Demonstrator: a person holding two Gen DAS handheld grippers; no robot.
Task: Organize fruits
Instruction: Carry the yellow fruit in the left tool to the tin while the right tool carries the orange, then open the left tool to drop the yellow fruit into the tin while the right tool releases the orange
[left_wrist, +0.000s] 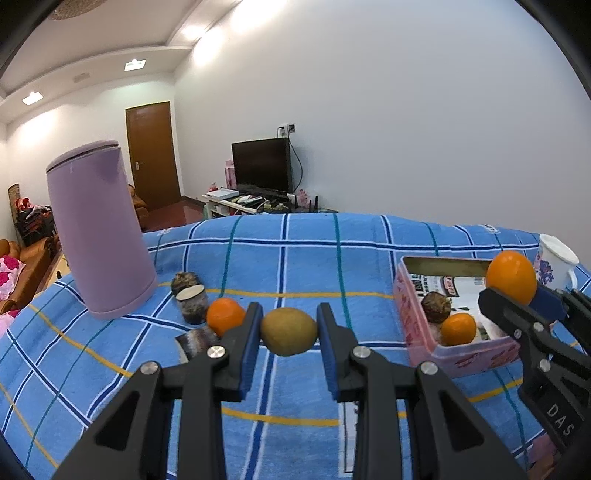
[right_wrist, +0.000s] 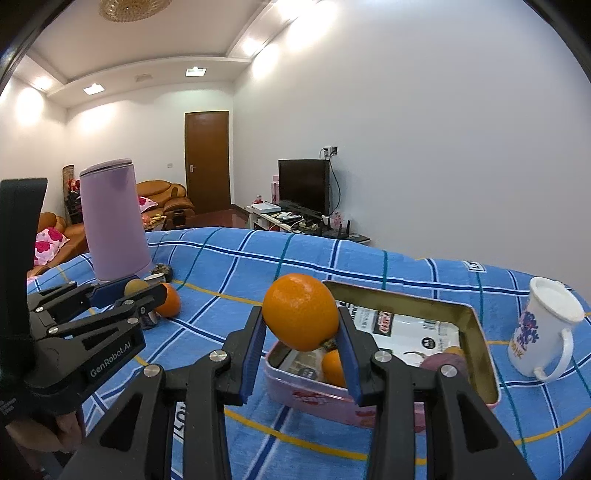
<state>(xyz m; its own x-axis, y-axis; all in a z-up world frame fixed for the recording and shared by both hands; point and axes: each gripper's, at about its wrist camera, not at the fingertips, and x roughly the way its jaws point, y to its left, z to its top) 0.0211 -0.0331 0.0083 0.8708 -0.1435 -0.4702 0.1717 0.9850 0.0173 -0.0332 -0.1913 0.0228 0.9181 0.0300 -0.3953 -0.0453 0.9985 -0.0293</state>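
Fruits: kiwi (left_wrist: 289, 331) clamped end to end in left gripper (left_wrist: 289, 332), above blue checked cloth (left_wrist: 295, 254). Orange (right_wrist: 301, 312) pinched in right gripper (right_wrist: 301, 334) over tin (right_wrist: 480, 332) near cloth's right edge. Both round, firm, slippery; grip across middle.

L wrist cam: sits behind the left gripper (left_wrist: 289, 334), looks fwd and slightly down over the blue checked cloth (left_wrist: 295, 258) toward the far wall and TV (left_wrist: 262, 166). Close to the tabletop.

R wrist cam: same heading, behind the right gripper (right_wrist: 301, 332), nearer the pink tin (right_wrist: 369, 402).

Shared: purple canister (left_wrist: 99, 229), tin, white mug (right_wrist: 543, 328), TV, door; each cam catches the other gripper at its edge.
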